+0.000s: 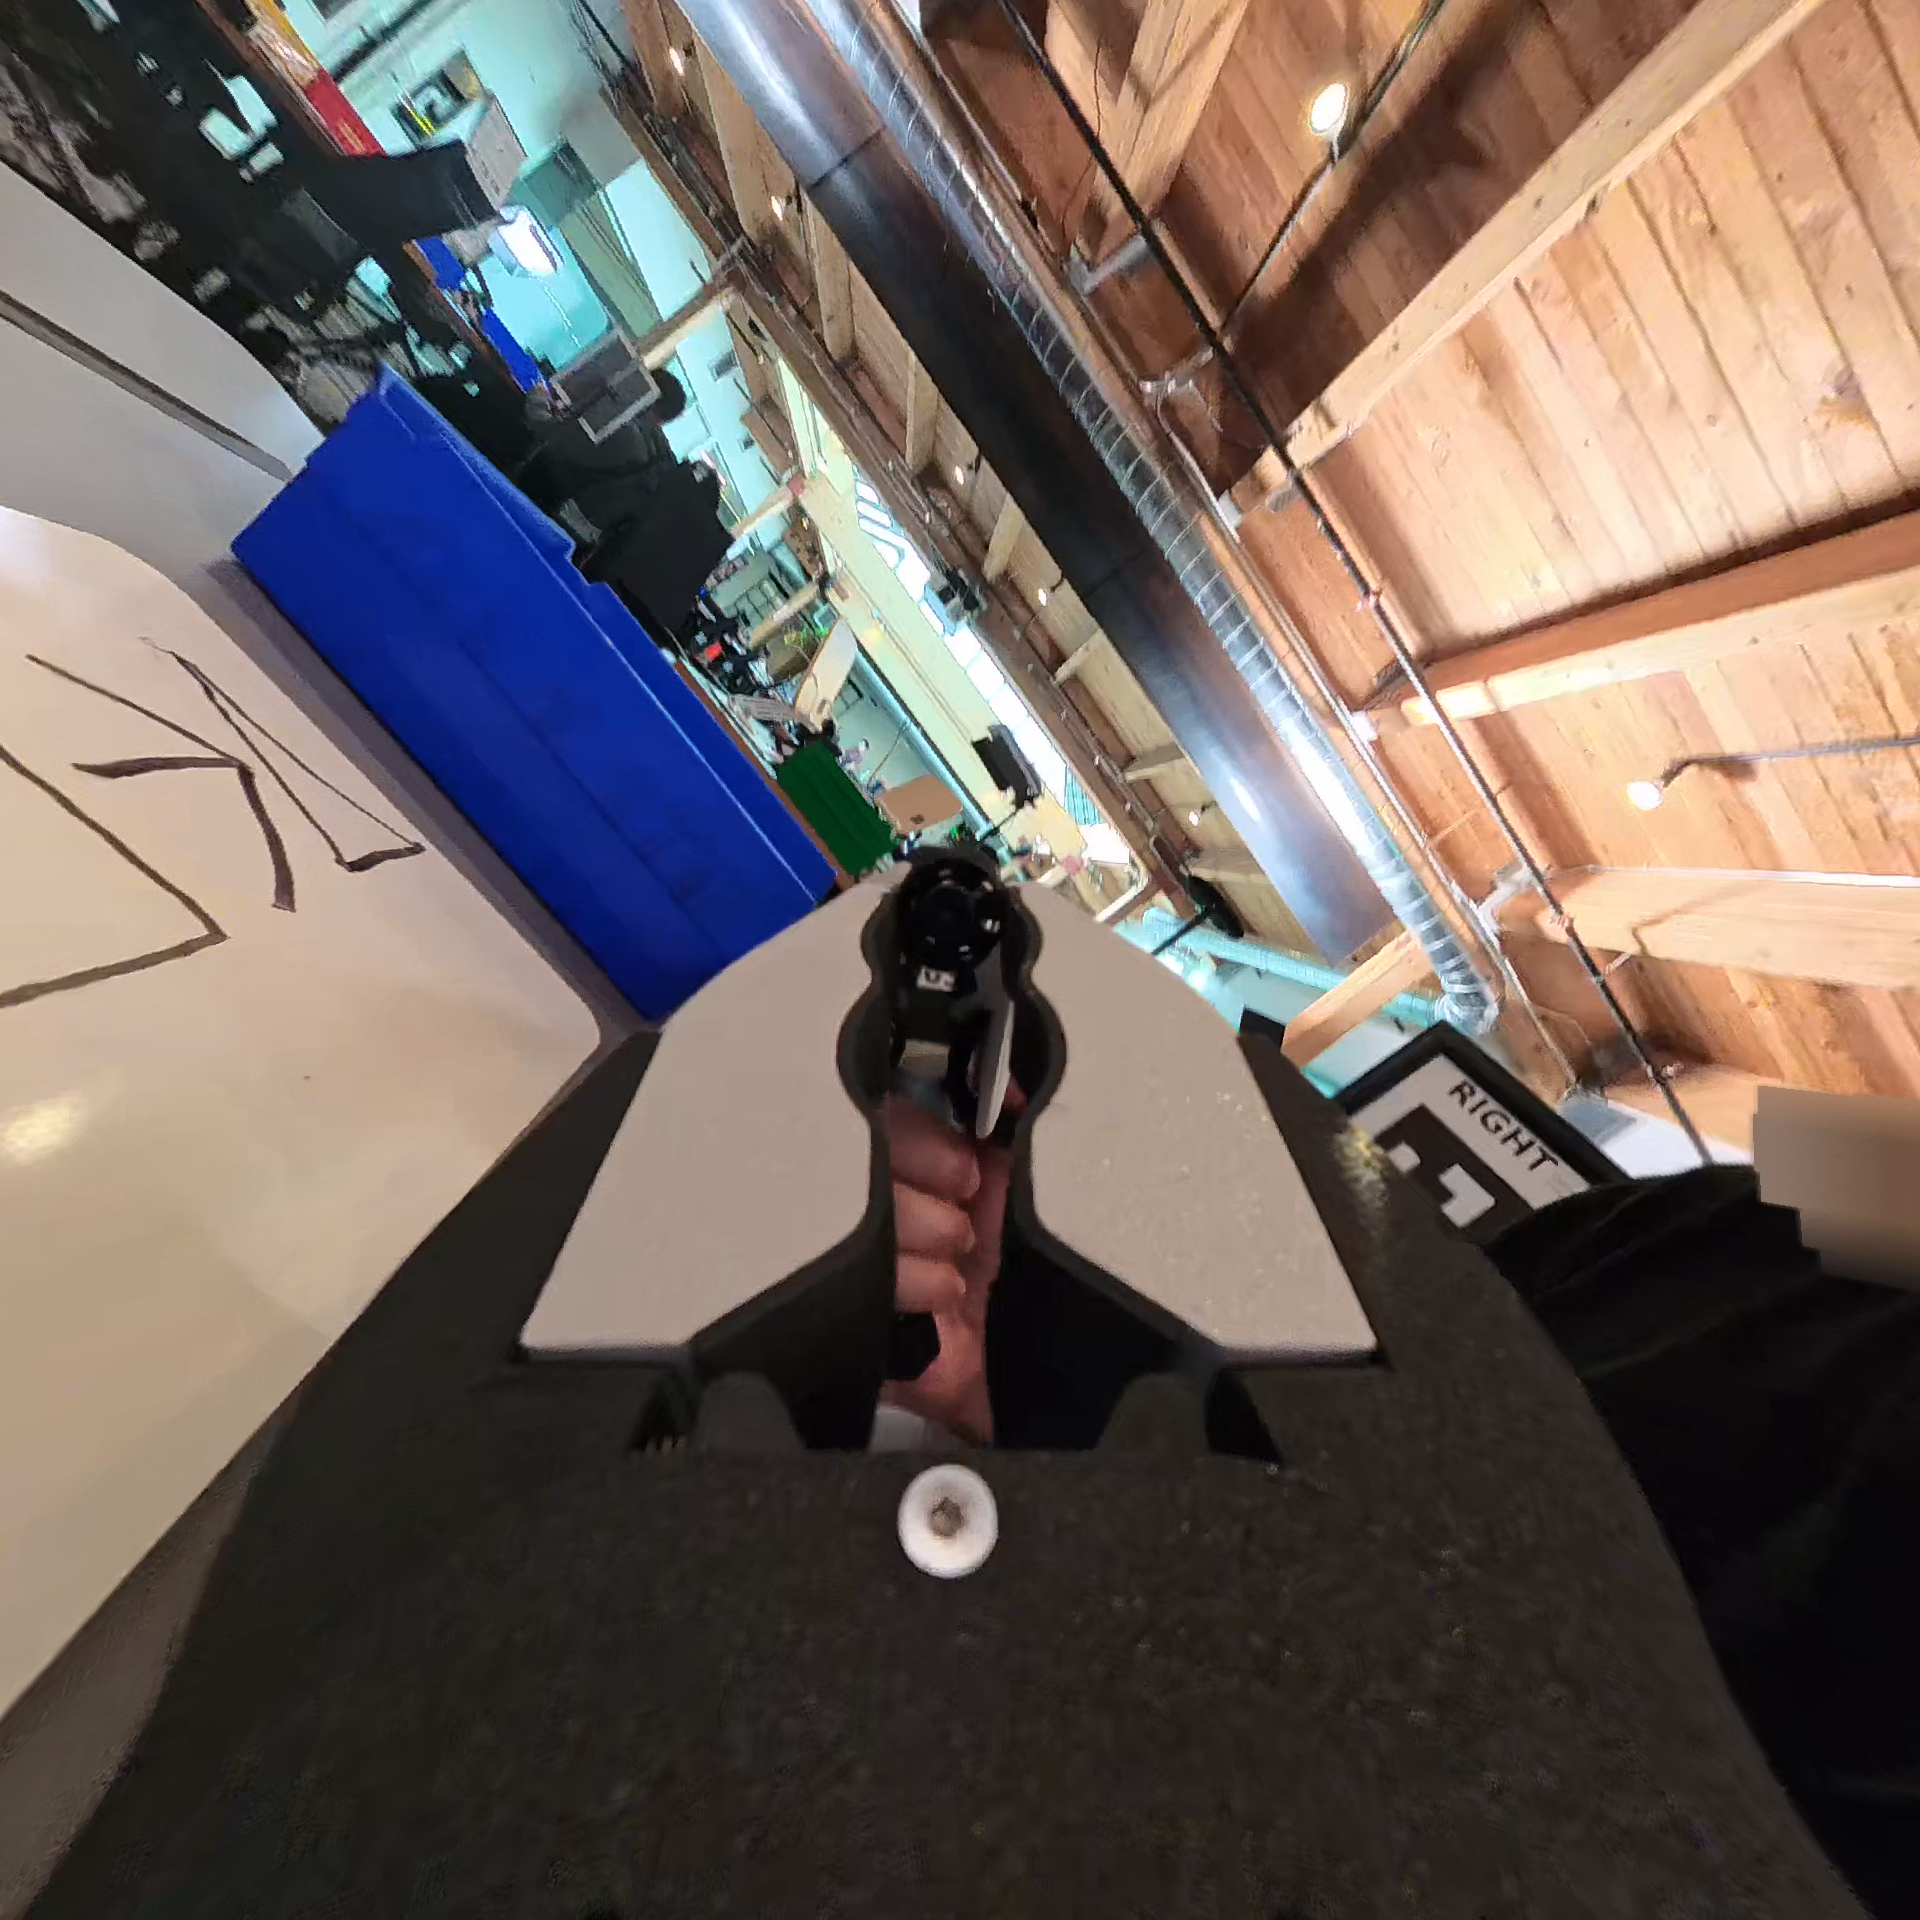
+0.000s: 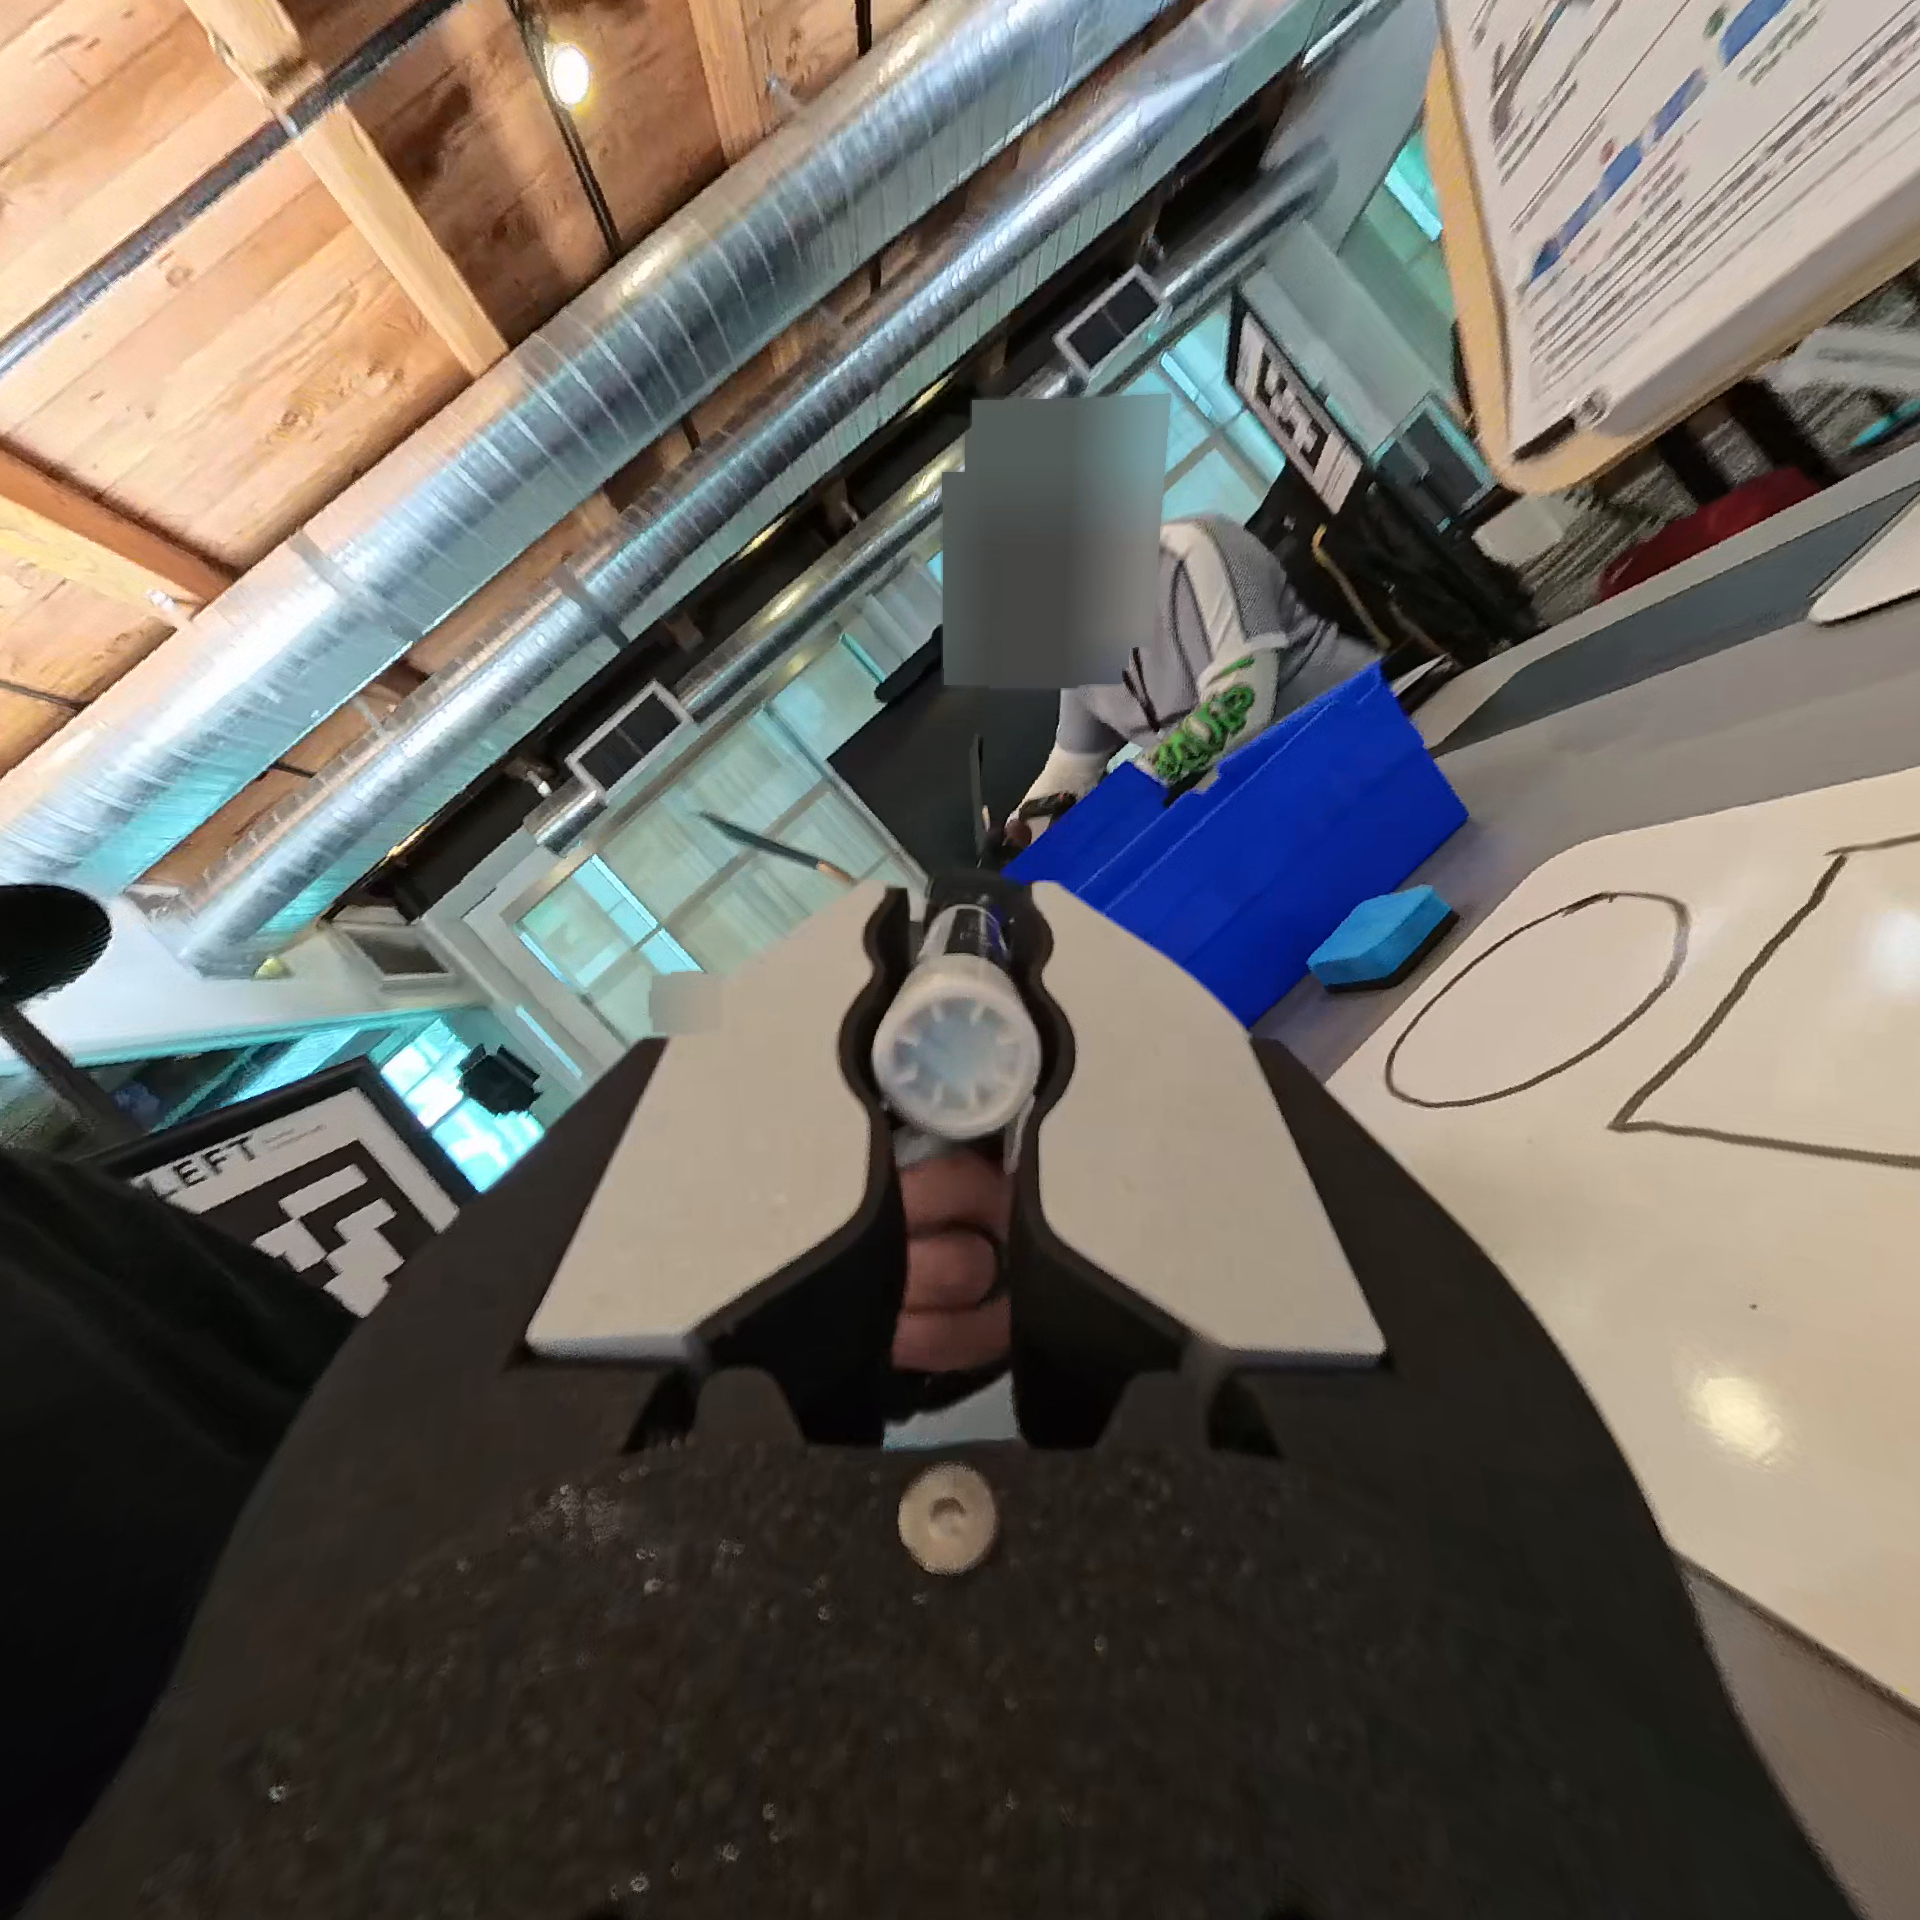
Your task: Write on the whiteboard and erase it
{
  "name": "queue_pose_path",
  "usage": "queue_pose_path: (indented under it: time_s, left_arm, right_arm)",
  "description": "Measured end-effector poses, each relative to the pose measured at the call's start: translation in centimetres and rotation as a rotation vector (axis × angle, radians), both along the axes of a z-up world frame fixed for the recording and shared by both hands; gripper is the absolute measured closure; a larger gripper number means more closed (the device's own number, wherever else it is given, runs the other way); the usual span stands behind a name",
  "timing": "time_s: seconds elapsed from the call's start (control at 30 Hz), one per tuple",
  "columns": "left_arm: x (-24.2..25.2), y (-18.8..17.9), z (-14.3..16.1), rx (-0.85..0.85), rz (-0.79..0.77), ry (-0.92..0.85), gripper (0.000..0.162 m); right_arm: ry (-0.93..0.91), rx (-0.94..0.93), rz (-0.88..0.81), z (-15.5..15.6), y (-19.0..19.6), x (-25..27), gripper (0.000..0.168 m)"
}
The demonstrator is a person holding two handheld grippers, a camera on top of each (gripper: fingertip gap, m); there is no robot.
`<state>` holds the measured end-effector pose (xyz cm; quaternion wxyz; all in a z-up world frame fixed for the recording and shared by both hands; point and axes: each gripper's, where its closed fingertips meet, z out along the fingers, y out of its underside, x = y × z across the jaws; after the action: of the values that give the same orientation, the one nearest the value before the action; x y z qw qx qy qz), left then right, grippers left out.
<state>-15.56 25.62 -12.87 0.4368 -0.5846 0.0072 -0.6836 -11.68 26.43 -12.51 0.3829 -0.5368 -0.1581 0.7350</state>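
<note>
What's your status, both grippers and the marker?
Left gripper shut on black marker cap. Right gripper shut on white-ended marker barrel. White whiteboard bears black outlines; blue eraser beside it.

— Where does the eraser (image 2: 1382, 951) sit from my right camera?
— On the table (image 2: 1621, 727), between the bin (image 2: 1278, 862) and the whiteboard (image 2: 1558, 1247).
— And my left camera?
— Whiteboard (image 1: 260, 1091) left, bin (image 1: 520, 707) behind it.

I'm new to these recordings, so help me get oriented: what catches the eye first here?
Both grippers face each other end-on: the left gripper clamps the black cap, the right gripper the marker. Beside them lies the whiteboard with drawn shapes, a blue eraser at its far edge.
</note>
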Motion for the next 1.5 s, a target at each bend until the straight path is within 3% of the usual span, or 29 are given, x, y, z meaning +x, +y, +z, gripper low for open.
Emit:
queue_pose_path:
  time_s: [0.2,1.07,1.13,1.3,1.5]
  left_arm:
    - [0.1,0.3,-0.2,-0.003,0.029,0.0,0.143]
    - [0.8,-0.8,-1.6,0.021,-0.123,0.163,0.144]
    - [0.6,-0.6,-1.5,0.013,-0.13,0.15,0.144]
    - [0.5,-0.8,-1.1,0.079,-0.139,0.309,0.143]
    - [-1.2,-0.9,-0.4,0.093,-0.119,0.276,0.125]
  right_arm:
    - [0.001,0.011,-0.052,-0.3,0.0,0.0,0.149]
    - [-0.046,-0.013,0.072,-1.3,-0.1,0.0,0.148]
    - [-0.028,-0.038,0.068,-1.3,0.1,-0.1,0.148]
    - [0.102,-0.158,0.107,-1.0,0.7,-0.1,0.148]
    - [0.167,-0.244,0.132,-1.6,1.1,0.0,0.149]
